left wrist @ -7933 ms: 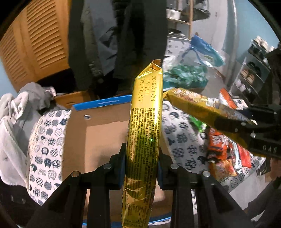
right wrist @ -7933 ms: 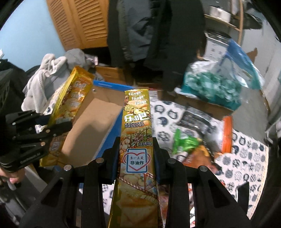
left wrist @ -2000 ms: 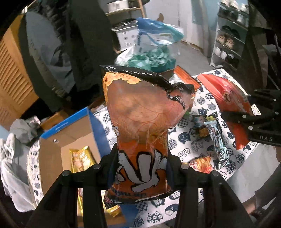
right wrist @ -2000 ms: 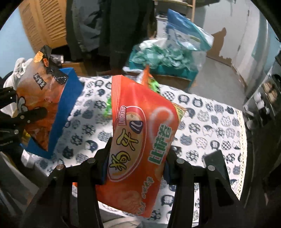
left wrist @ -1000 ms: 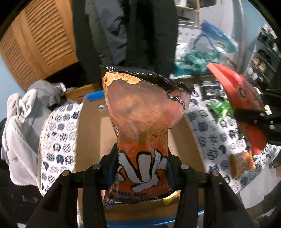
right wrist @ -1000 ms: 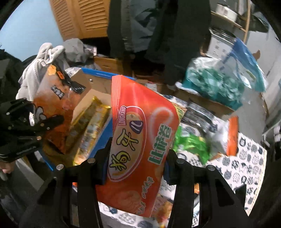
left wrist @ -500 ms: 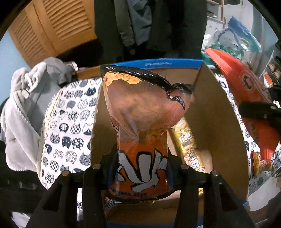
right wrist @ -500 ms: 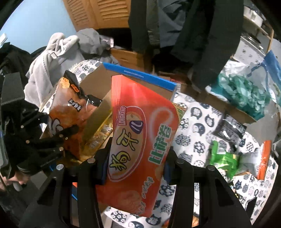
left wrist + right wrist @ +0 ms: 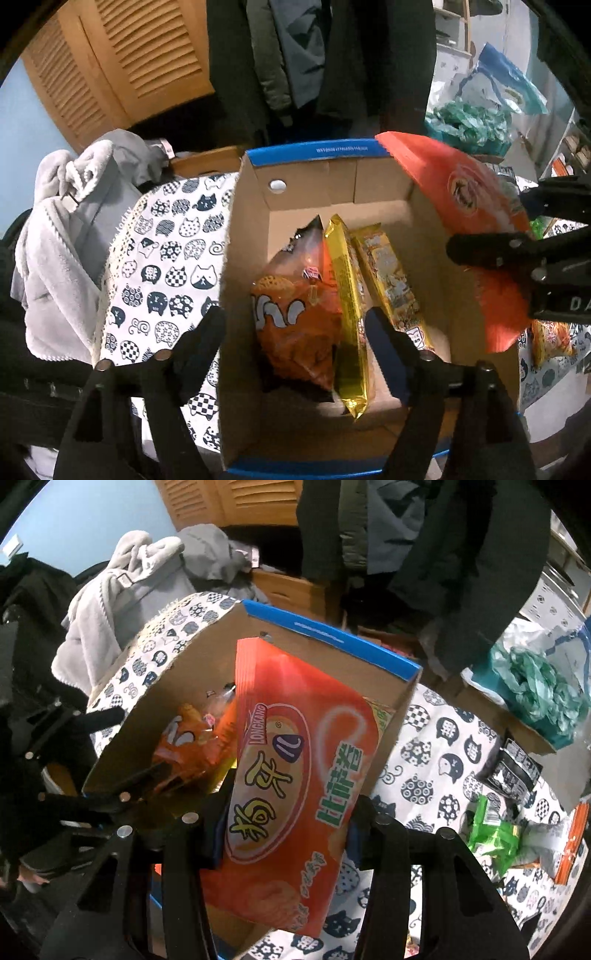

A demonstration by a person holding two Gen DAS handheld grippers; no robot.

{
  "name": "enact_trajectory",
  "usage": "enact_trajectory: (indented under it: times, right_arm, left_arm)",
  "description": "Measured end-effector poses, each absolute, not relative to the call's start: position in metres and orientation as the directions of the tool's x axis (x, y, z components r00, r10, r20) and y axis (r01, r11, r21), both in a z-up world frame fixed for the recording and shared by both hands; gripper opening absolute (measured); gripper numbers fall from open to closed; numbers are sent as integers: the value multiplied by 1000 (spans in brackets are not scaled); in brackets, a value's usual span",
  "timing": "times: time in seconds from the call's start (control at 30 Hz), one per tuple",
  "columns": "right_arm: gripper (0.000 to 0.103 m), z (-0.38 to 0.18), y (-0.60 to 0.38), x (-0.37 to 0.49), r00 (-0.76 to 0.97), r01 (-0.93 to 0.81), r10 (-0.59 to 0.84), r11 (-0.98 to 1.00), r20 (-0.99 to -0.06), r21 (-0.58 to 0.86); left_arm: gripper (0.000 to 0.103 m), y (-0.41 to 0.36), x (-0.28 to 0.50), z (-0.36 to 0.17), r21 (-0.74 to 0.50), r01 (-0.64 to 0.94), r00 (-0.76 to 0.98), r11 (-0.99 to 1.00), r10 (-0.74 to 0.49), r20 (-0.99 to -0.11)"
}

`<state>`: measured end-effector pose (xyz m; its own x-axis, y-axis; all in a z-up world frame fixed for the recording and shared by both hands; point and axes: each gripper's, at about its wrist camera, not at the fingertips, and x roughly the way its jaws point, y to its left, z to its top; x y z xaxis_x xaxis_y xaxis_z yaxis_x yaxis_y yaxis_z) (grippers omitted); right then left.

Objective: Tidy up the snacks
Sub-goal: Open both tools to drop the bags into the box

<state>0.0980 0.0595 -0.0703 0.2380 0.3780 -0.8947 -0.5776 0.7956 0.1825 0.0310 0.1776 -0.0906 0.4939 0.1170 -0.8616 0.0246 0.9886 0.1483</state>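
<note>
Snacks already lie in our cardboard box (image 9: 243, 236) — an orange chip bag (image 9: 295, 325) beside a gold packet (image 9: 347, 306) and a yellow packet (image 9: 391, 284). Our left gripper (image 9: 295, 328) hangs above them, jaws opening with nothing between the pads. Our right gripper (image 9: 284, 834) has the red snack bag (image 9: 295, 775) between its opening jaws, over the box's right wall, on the cat-print cloth (image 9: 166, 266).

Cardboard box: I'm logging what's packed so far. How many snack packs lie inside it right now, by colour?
Inside the cardboard box:
Orange: 1, the orange chip bag
Gold: 2, the plain gold pack and the printed gold pack
Total: 3
The red bag sits between the right gripper's opening jaws above the box, not counted.
</note>
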Motion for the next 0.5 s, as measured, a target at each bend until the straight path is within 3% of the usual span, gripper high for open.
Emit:
enact_trajectory:
  times: [0.27, 0.5]
  right_arm:
    - [73, -65, 63, 94, 271, -583, 366, 798, -890, 151]
    - [75, -60, 41, 94, 285, -544, 355, 825, -890, 154]
  left_arm:
    - [80, 178, 32, -91, 152, 15, 493, 988, 125, -861]
    - [80, 160, 32, -87, 153, 61, 508, 986, 101, -855]
